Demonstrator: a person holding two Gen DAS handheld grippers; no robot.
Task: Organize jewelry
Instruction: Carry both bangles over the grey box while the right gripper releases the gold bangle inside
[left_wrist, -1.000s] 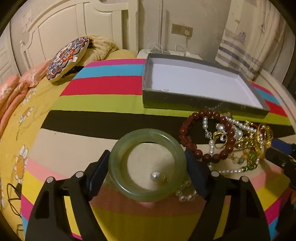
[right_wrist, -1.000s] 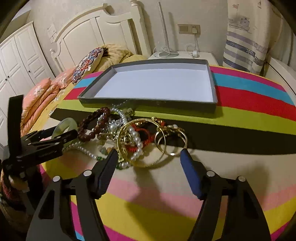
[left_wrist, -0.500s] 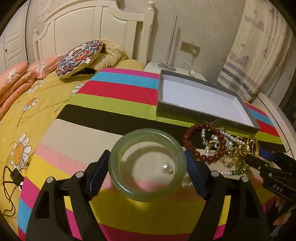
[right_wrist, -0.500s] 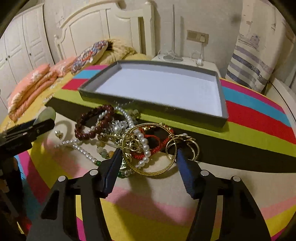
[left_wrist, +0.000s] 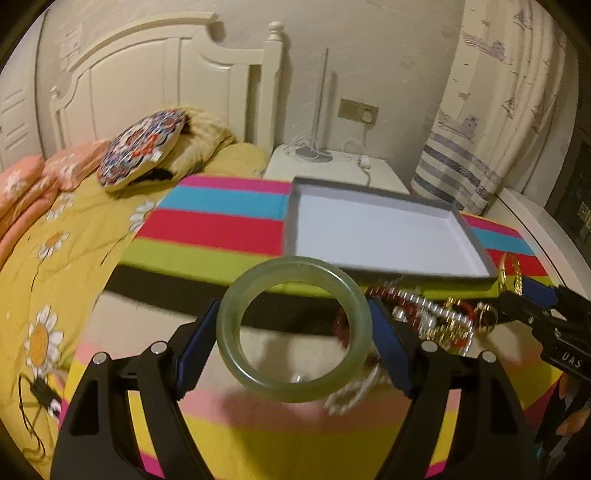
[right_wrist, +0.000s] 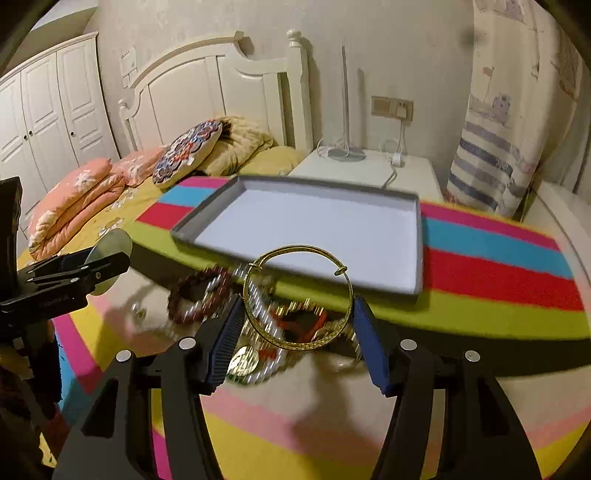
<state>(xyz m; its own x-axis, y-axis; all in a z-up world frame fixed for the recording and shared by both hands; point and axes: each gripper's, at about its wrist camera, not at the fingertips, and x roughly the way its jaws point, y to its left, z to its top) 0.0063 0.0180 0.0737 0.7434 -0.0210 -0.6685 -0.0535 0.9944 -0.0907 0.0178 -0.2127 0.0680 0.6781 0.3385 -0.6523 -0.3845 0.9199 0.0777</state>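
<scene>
Gripping a green jade bangle (left_wrist: 293, 334) across its width, the left hand-held gripper (left_wrist: 294, 341) has both blue pads pressed on the outer rim, and the ring hangs clear of the striped blanket (left_wrist: 221, 229). The right hand-held gripper (right_wrist: 298, 325) is likewise clamped on a thin gold bangle (right_wrist: 297, 302), held above the jewelry pile (right_wrist: 258, 314) of dark red beads, pearls and gilt pieces lying just in front of the grey box (right_wrist: 419, 240), whose white floor looks bare.

Jade like this is probably heavy for its size, rigid, smooth and brittle, so a pinch across the widest span with steady pressure seems right; a drop onto a hard edge could crack it, though the bed beneath is soft. By contrast, the gold bangle looks light and springy, with a small gap at its top, and too hard a squeeze may bend it. Both likely belong inside the box, set down flat and apart from each other.
</scene>
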